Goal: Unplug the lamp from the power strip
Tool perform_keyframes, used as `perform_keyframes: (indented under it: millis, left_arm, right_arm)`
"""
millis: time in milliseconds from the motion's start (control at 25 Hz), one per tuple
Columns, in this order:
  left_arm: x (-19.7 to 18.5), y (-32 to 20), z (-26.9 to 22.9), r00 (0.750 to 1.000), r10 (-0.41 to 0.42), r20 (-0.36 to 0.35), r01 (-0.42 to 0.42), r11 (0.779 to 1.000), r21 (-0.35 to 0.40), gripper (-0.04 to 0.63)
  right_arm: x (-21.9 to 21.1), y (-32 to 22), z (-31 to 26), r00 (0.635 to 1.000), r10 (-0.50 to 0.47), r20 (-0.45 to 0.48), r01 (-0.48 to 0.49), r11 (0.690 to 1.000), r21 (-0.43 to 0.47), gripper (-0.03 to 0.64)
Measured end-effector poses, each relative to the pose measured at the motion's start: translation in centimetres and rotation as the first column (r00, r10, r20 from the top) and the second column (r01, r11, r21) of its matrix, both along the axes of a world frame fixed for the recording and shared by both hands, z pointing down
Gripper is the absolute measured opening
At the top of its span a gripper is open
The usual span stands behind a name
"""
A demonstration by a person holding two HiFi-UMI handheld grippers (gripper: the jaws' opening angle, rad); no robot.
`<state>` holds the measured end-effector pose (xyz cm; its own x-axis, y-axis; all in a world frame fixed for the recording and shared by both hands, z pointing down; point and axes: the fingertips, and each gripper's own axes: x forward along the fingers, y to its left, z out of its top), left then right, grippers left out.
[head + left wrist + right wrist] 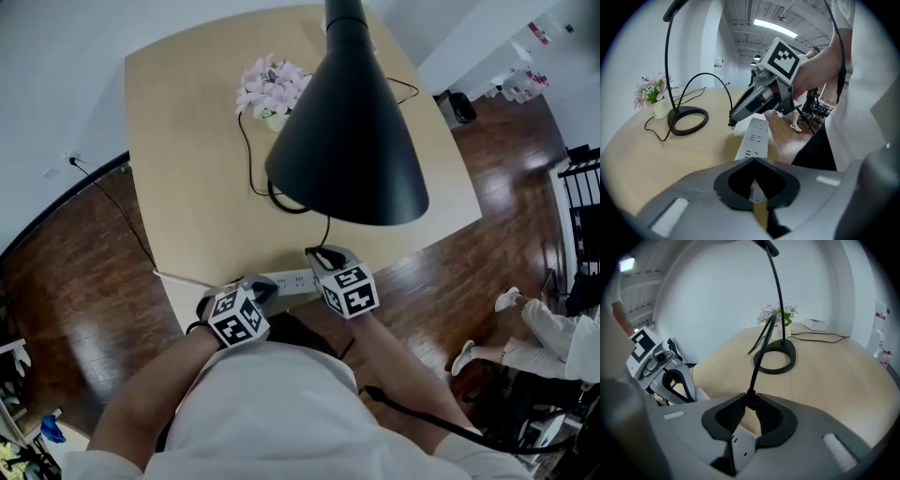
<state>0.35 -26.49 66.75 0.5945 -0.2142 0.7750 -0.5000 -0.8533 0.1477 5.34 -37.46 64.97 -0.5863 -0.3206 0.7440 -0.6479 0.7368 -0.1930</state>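
Pale wooden table (187, 141) stands on dark wood flooring. At its near edge lies a white power strip (292, 280). The left gripper (754, 161) has its jaws closed over the strip's left end, where a small label is too blurred to read. The right gripper (751, 401), just right of it, is clamped on the black plug (750, 398) of the lamp cord (759, 357), over the strip. Whether the prongs are seated cannot be told. Each gripper carries a cube (349, 291) of black-and-white square markers. Farther back sits the lamp's black ring base (776, 357), its black shade (349, 141) overhead. Beyond are pink flowers (272, 86) and a small white box (815, 324).
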Motion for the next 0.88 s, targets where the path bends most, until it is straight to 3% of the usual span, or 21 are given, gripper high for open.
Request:
perform_keyframes:
  millis: [440, 640, 880]
  left_arm:
    - [-0.4, 0.1, -0.1, 0.998, -0.06, 0.026, 0.062, 0.997, -0.05, 0.005]
    - [-0.5, -0.3, -0.3, 0.995, -0.09, 0.039, 0.092, 0.994, -0.054, 0.004]
    - [-2.6, -1.4, -2.7, 0.985, -0.166, -0.038, 0.165, 0.986, -0.011, 0.005]
  right_arm:
    - [1.1, -1.5, 1.1, 0.998, -0.001, 0.066, 0.006, 0.998, -0.066, 0.08]
    - [2.9, -2.1, 0.7, 0.994, 0.019, 0.106, -0.015, 0.999, -0.038, 0.08]
    - [3.5, -1.2, -0.4, 0.991, 0.014, 0.133, -0.02, 0.999, 0.042, 0.08]
